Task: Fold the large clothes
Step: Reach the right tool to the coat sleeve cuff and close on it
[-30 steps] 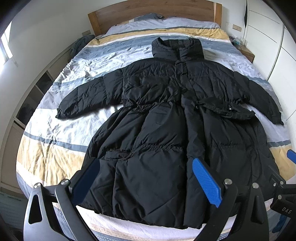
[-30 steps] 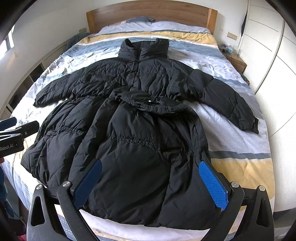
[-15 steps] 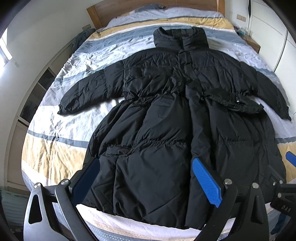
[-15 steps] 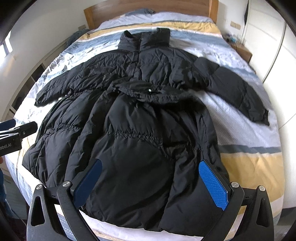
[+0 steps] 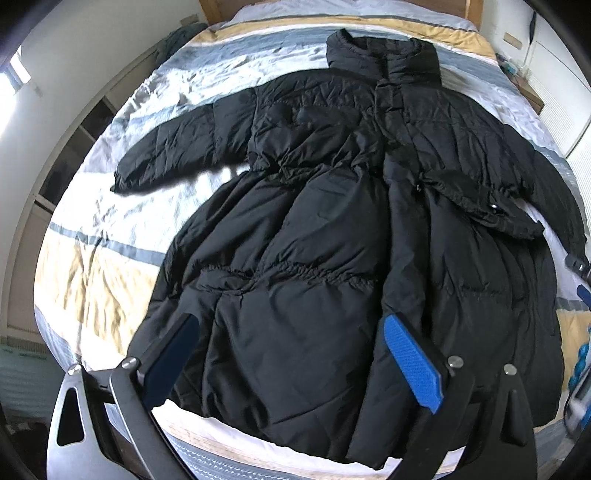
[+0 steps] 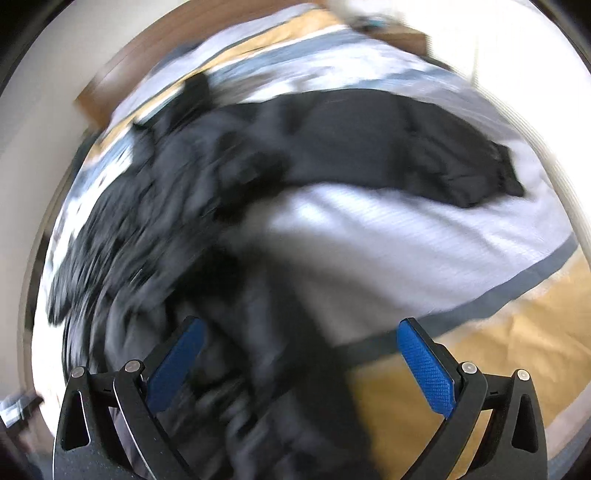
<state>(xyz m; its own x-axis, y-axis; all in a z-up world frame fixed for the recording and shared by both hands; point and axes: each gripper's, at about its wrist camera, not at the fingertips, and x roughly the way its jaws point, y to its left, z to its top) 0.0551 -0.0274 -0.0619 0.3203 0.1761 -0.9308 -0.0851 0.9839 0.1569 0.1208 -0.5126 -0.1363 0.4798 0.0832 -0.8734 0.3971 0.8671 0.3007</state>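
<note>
Two tools showed, both with jaws spread wide and gripping nothing. In the left wrist view, a striped duvet (image 5: pixel 110 258) covered the bed at the left of the frame, and a long black puffer coat (image 5: pixel 332 240) lay flat on it, front up, filling the centre and right. Its collar sat at the upper centre near the wooden headboard (image 5: pixel 210 7); one sleeve reached toward the left. The left tool (image 5: pixel 291 354) hovered above the hem at the bottom centre. The right wrist view was heavily blurred: the coat (image 6: pixel 229 192) ran from the lower left to a sleeve at the upper right, pale bedding lay at the right, and the right tool (image 6: pixel 301 363) sat at the bottom centre above the coat's edge.
</note>
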